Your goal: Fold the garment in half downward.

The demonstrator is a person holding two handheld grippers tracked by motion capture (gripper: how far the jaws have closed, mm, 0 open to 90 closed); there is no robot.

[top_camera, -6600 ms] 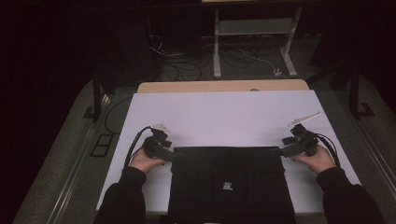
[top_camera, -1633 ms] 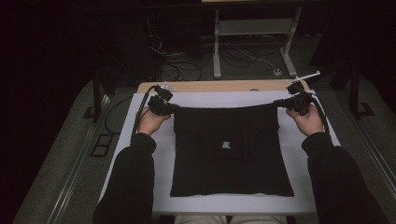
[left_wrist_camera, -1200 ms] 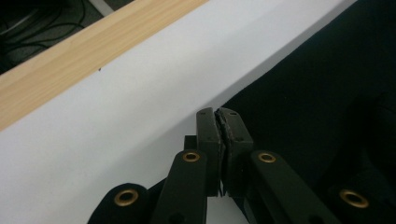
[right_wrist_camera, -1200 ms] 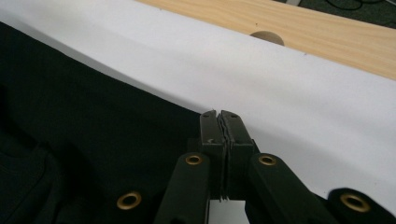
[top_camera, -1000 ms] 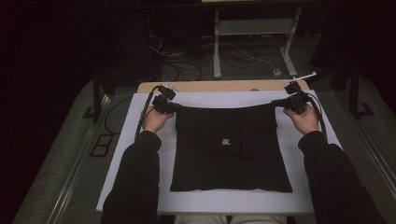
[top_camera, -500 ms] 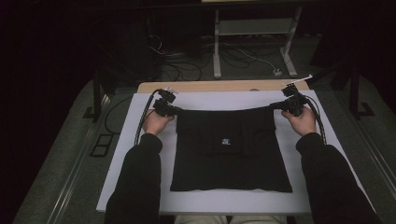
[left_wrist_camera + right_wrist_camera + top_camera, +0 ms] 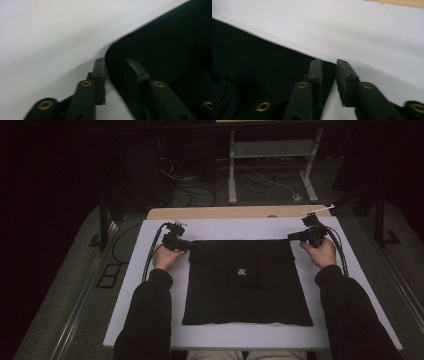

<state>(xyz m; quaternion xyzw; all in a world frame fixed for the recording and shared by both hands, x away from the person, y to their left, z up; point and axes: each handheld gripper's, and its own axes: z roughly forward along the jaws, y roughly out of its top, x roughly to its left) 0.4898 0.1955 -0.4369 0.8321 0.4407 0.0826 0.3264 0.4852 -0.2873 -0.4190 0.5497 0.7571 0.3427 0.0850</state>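
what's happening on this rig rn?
A person is laying a black cloth flat on the white table, one tongs in each hand. The left tongs sit at the cloth's far left corner, the right tongs at its far right corner. Both have just been opening: the jaws stand apart with the corner between them, no longer pinched. The cloth lies spread out.

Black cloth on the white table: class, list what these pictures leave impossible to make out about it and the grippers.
- Small white mark on the cloth: high view, too small to read.
- Cloth's folds or seams: high view, lost in dark fabric and dim light.
- Left gripper: left gripper view, blurred; the far jaw merges with the cloth.
- Right gripper: right gripper view, the cloth is cut off by the frame's edges.
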